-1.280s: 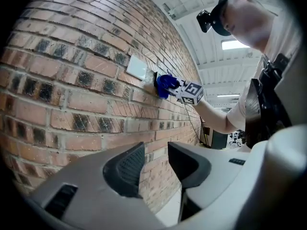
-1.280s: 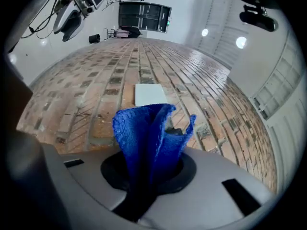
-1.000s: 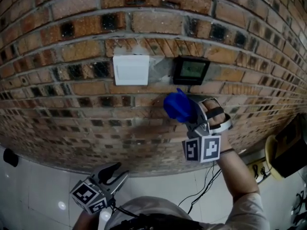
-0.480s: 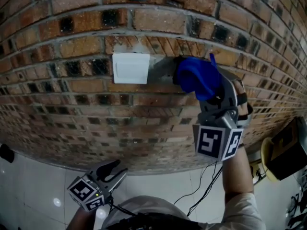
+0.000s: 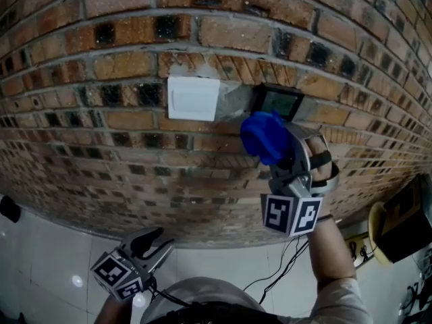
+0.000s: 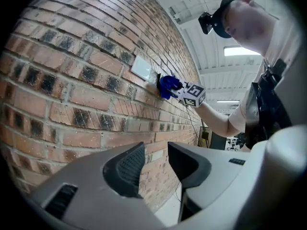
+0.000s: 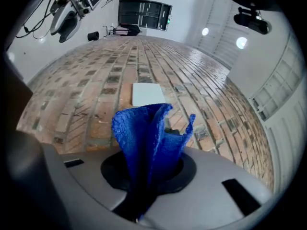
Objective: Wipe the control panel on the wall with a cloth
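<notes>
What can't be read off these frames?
Control panel display: head view, too small and dim to read; blue cloth overlaps its lower left edge.
Cloth-to-panel contact: no view settles it.
Panel in right gripper view: almost all behind the cloth.
Panel in left gripper view: hidden behind the cloth, tiny.
Pads of right tongs: buried in cloth.

We count two grippers: the left gripper point(image 5: 156, 240) at the lower left of the frame and the right gripper point(image 5: 280, 155) right of centre. Each carries one marker cube point(image 5: 290, 214), so there are two cubes in all. We find one blue cloth point(image 5: 263, 135), one black control panel point(image 5: 278, 101) and one white switch plate point(image 5: 193, 98) at upper centre, one brick wall point(image 5: 101, 147), one person point(image 5: 329, 248), and one yellow-and-black object point(image 5: 388, 231) at the lower right edge.
</notes>
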### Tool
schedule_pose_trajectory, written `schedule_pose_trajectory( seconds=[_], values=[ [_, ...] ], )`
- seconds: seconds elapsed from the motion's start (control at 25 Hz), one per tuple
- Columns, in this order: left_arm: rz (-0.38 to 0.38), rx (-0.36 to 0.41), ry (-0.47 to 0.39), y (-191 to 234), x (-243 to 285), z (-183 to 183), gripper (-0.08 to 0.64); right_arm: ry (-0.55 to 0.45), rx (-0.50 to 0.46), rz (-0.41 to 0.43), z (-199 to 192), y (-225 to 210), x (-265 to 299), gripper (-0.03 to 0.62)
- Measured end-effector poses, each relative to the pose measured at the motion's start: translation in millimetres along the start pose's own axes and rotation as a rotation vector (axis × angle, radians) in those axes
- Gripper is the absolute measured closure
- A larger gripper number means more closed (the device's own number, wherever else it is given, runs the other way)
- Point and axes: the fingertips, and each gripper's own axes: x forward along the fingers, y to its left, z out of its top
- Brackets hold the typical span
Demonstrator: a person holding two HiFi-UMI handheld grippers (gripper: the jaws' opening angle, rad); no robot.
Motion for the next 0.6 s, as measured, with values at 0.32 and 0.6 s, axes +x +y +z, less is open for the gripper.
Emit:
schedule_pose_trajectory(
  seconds=[0.32,0.6],
  values=[
    [-0.019,0.034,0.004,-9.4,4.5,6.6,0.414,0.038,0.026,0.170,-16.1,75.9,1.6,0.503],
    [-0.023,0.014,0.023,-14.3,5.8,-0.3,0.414,-0.029,0.059,0.012,0.1,-6.6,-13.8,0.503]
  ],
)
